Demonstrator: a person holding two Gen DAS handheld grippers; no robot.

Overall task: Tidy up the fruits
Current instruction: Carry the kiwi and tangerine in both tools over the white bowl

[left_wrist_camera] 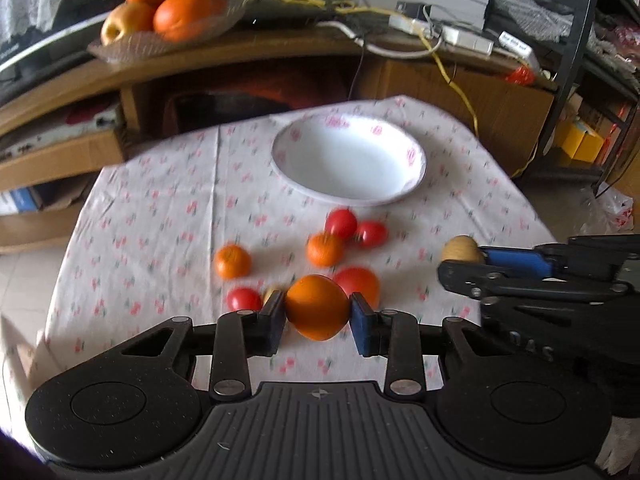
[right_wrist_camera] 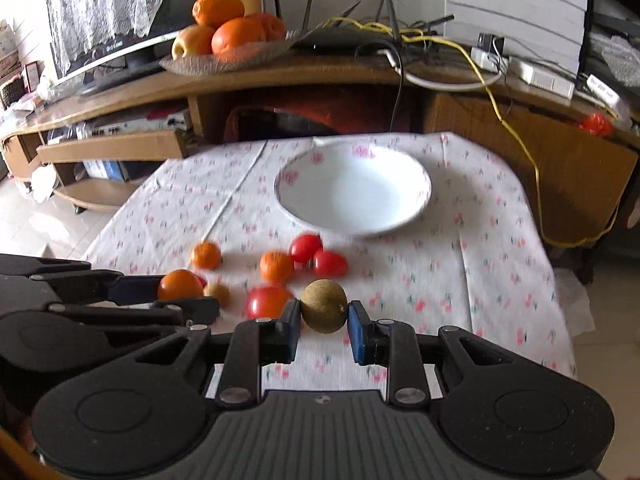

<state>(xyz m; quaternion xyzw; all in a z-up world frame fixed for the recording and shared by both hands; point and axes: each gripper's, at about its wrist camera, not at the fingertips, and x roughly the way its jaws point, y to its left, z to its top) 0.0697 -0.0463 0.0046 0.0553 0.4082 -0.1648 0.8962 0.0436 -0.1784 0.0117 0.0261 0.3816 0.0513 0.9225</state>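
Between left tongs (left_wrist_camera: 318, 318), orange (left_wrist_camera: 317, 307), right tongs (right_wrist_camera: 324, 328) pinching longan (right_wrist_camera: 323, 306)

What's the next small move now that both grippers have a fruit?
Probably carry the left gripper forward and release its orange over the white bowl. The bowl is empty, straight ahead, and the right gripper already holds the brown fruit for afterward.

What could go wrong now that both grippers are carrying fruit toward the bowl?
The orange is round and pinched only at its sides by the left gripper, so it may slip. The right gripper holds the brown fruit equally narrowly. Both grippers are close together and could collide near the white bowl.
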